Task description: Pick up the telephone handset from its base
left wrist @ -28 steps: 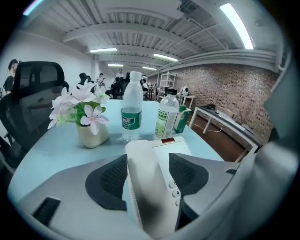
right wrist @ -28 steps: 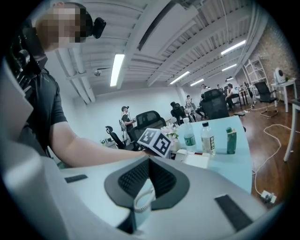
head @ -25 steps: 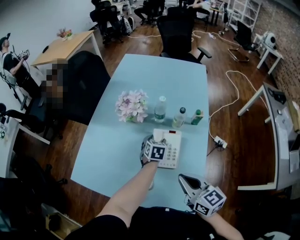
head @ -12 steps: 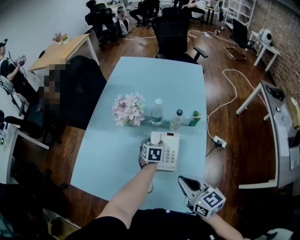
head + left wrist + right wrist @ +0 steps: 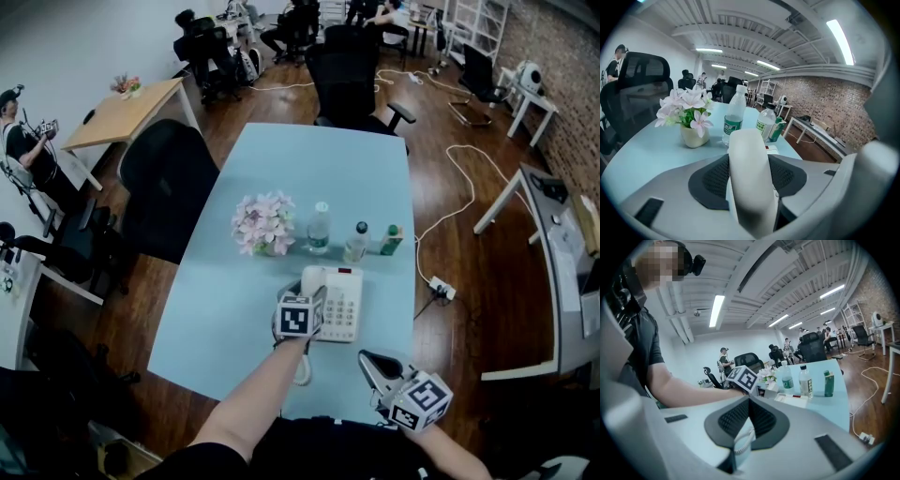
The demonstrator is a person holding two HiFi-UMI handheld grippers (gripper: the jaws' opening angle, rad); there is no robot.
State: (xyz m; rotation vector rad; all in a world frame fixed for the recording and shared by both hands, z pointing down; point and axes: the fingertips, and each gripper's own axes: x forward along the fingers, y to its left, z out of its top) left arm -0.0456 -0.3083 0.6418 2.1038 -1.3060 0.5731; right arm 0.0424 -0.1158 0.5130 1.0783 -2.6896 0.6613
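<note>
Blue table (image 5: 272, 178) held phone base (image 5: 343, 306) at 6 o'clock of the bottles (image 5: 356, 240); left gripper (image 5: 314, 298) jaws were closing on the white handset (image 5: 747, 159), at base's 9 o'clock edge; right gripper (image 5: 749, 401) sat pressed together, empty

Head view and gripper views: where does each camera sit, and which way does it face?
Head view: on the person's head, facing steeply down at the table; the left forearm, left gripper, right gripper show.
Left gripper view: along its closing jaws, handset between them, toward the flowers.
Right gripper view: along its shut jaws, across the table at the left forearm.
Shared: both gripper views show the bottles.
</note>
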